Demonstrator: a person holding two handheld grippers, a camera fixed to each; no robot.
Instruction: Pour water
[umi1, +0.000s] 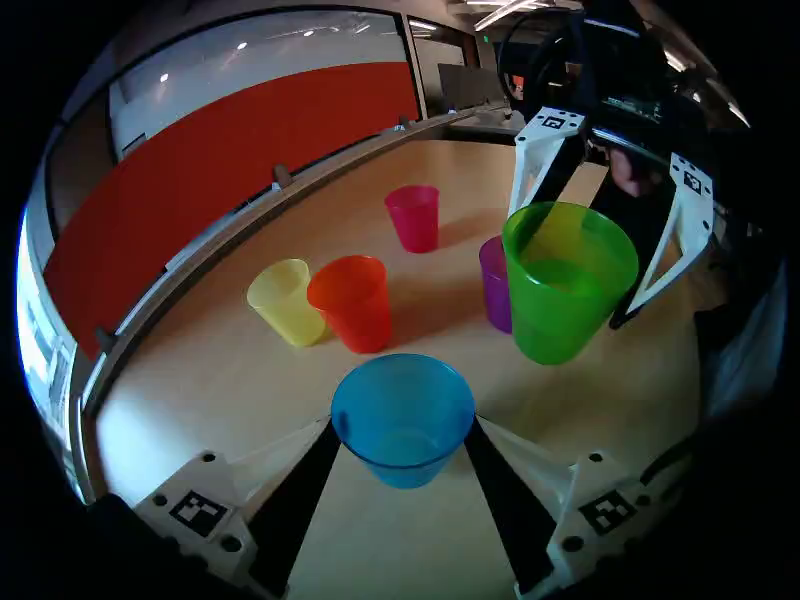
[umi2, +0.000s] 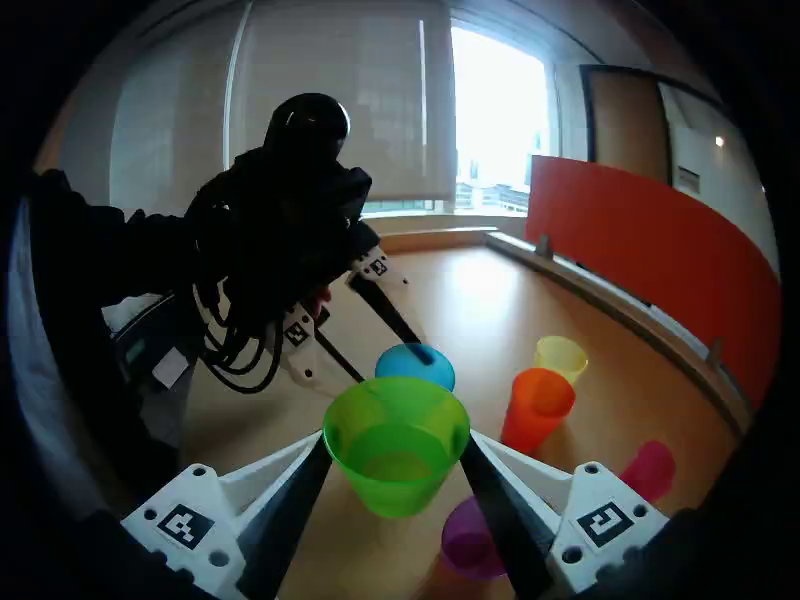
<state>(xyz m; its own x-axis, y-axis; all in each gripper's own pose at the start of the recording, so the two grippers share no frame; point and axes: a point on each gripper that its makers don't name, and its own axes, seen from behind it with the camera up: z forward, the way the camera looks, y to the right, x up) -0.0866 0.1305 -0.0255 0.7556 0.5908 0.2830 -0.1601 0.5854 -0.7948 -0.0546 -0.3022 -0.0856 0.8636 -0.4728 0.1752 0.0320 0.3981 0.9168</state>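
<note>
In the left gripper view my left gripper is shut on a blue cup, held upright above the wooden table. Across from it my right gripper is shut on a green cup with some liquid inside. In the right gripper view the green cup sits upright between my right gripper's fingers. Just beyond it the left gripper holds the blue cup. The two cups are close but apart.
On the table stand a yellow cup, an orange cup, a pink cup and a purple cup behind the green one. A red panel runs along the table's far edge. A dark-sleeved person holds the left gripper.
</note>
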